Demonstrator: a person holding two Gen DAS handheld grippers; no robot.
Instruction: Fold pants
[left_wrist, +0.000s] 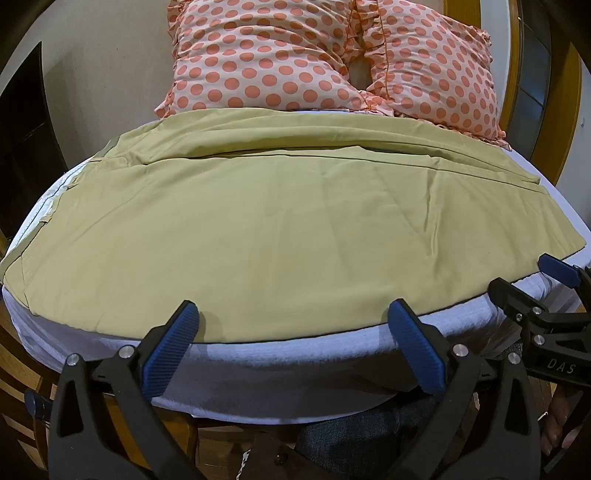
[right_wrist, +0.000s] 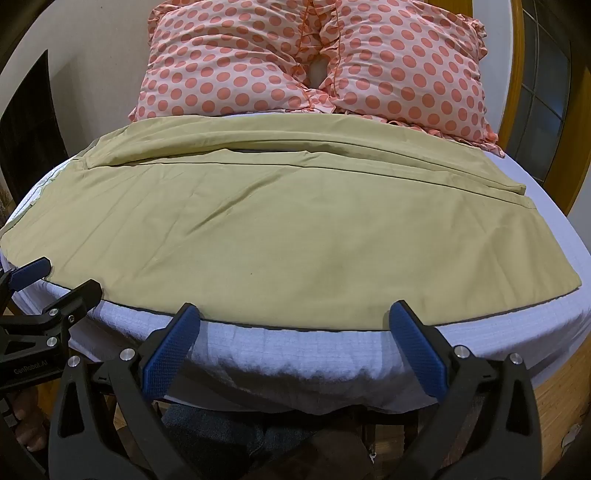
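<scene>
Khaki pants (left_wrist: 280, 229) lie spread flat across the bed, one leg behind the other, waist to the left and hems to the right; they also show in the right wrist view (right_wrist: 266, 229). My left gripper (left_wrist: 293, 314) is open and empty, its blue fingertips at the pants' near edge. My right gripper (right_wrist: 295, 317) is open and empty at the same near edge, further right. The right gripper also shows at the right edge of the left wrist view (left_wrist: 532, 288), and the left gripper at the left edge of the right wrist view (right_wrist: 55, 280).
The bed has a white sheet (left_wrist: 295, 365) and a wooden frame (right_wrist: 561, 391). Two pink polka-dot pillows (left_wrist: 258, 55) (left_wrist: 436, 62) lie behind the pants. A window with a wooden frame (right_wrist: 543, 92) stands at the right. A person's legs (right_wrist: 221, 443) are below the bed's near edge.
</scene>
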